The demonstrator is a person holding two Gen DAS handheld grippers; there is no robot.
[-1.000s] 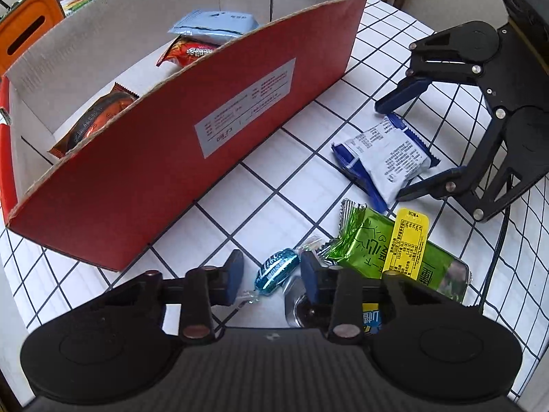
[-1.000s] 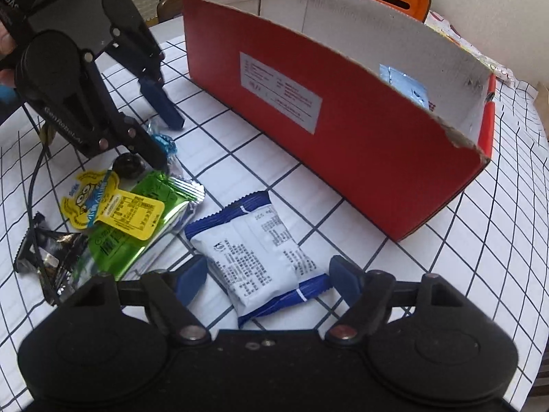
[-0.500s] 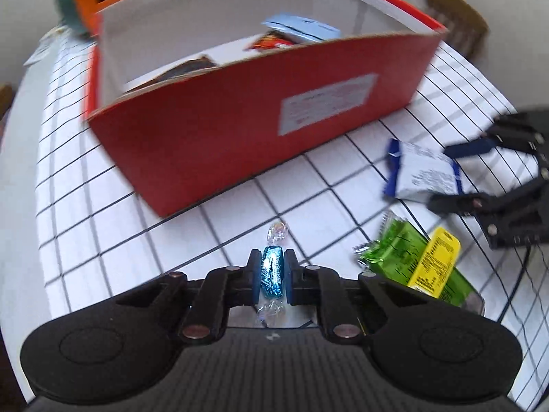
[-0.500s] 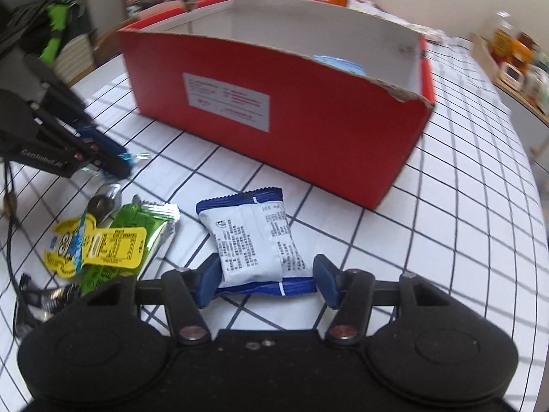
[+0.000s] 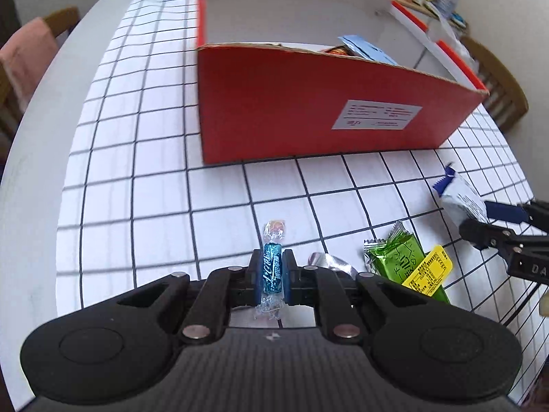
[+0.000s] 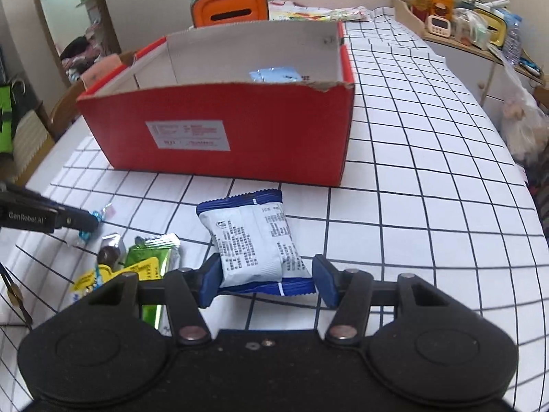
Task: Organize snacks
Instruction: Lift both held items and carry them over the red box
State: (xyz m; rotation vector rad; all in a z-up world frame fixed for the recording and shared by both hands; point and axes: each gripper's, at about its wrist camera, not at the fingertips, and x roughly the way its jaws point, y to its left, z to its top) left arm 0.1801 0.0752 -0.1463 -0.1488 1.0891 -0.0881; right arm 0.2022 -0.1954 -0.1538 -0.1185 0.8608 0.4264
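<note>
- Blue foil-wrapped candy (image 5: 272, 272) sat pinched between the left gripper's (image 5: 272, 276) closed pads, tilted down over the white grid-checked tablecloth (image 5: 154, 189).
- The right gripper (image 6: 267, 279) clamped a white-and-blue snack packet (image 6: 254, 240), near the red cardboard box (image 6: 260, 130).
- Only the left view showed the box's orange packet (image 5: 338, 49); the right view showed shelf clutter (image 6: 456, 17).

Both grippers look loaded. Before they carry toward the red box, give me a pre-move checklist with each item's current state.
1. Left gripper shut on the blue candy, pinched mid-body: ok.
2. Right gripper shut on the blue-and-white packet, pads on its side edges: ok.
3. Packet off the tablecloth: cannot tell.
4. Red box open on top with free room inside: ok.
5. Green packet and foil-wrapped sweet left on the cloth, clear of both grips: ok.
6. Grip firm enough to hold through the carry: cannot tell.
</note>
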